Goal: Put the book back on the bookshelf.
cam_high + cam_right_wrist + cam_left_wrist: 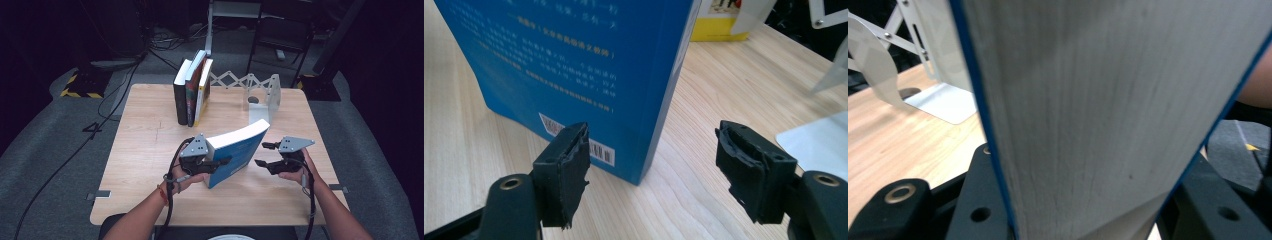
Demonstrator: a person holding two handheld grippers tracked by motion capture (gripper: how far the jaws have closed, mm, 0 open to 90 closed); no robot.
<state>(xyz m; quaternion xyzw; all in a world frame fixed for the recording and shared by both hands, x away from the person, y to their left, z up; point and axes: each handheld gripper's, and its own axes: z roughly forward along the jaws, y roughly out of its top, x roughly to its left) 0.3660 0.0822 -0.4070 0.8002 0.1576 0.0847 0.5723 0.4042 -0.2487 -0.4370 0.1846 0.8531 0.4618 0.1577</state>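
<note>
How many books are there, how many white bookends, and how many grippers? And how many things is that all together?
Books: 4. The blue book in the left gripper, and three standing books.
White bookend: 1.
Grippers: 2, counting the right gripper.
Total: 7.

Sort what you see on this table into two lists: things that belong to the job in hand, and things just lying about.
In the job:
- blue book, tilted, one corner on the table
- left tool, shut on the book
- right tool, open beside it

Lying about:
- three books standing at the far edge
- white expanding bookend
- wooden table
</note>
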